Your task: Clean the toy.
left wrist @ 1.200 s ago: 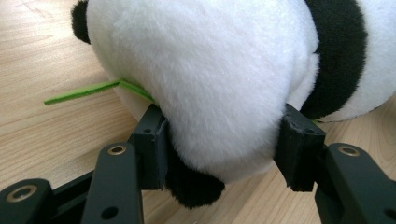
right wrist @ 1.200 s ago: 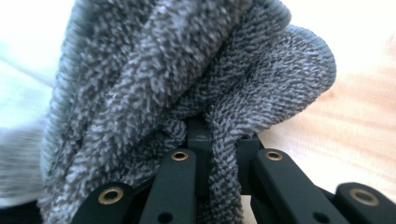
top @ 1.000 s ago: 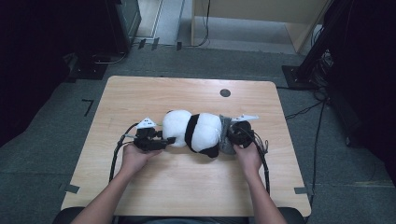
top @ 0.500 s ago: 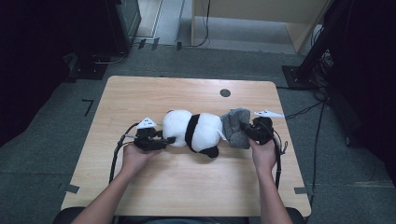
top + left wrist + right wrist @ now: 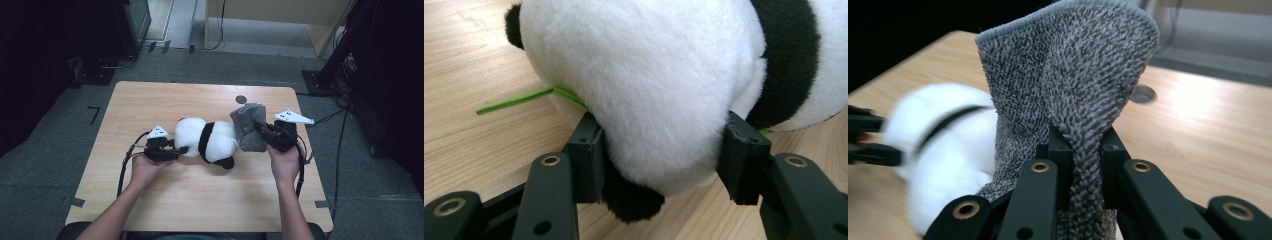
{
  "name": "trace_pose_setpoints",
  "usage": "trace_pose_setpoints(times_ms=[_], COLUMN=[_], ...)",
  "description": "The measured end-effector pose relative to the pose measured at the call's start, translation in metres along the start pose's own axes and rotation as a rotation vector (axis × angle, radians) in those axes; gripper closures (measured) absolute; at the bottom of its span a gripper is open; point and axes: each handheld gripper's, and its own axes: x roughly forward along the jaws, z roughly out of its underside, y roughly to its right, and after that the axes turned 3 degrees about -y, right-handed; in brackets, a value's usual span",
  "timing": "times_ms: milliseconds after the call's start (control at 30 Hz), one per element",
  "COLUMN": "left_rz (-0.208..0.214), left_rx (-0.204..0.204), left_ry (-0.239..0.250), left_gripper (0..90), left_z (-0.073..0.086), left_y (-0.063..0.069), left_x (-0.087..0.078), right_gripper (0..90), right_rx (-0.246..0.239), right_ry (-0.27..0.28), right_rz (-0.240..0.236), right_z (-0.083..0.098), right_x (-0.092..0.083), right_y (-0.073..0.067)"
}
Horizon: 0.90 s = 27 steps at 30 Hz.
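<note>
- Lying on its side near the middle of the wooden table (image 5: 150, 200), the toy panda (image 5: 207, 141) has its white end squeezed between the pads of the left gripper (image 5: 659, 160), jaws partly apart.
- Pinching a fold of the grey cloth (image 5: 1073, 85), the right gripper (image 5: 1082, 165) has its jaws narrow.
- The cloth stands up off the table, just beside the panda's other end.
</note>
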Motion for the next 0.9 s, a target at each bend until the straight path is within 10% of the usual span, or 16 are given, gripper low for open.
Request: trace_pose_setpoints(times_ms=[633, 900], left_rz=[-0.004, -0.002], left_rx=[-0.013, -0.016], left_ry=[-0.008, -0.012], left_gripper=[45.1, 45.0], left_z=[0.002, 0.001], left_y=[0.001, 0.001], left_x=[-0.001, -0.001], right_gripper=[83.0, 83.0], right_rx=[-0.131, -0.084], right_ry=[-0.088, -0.105], right_rz=[-0.302, -0.310], right_z=[0.000, 0.017], right_x=[0.048, 0.085], right_y=[-0.103, -0.131])
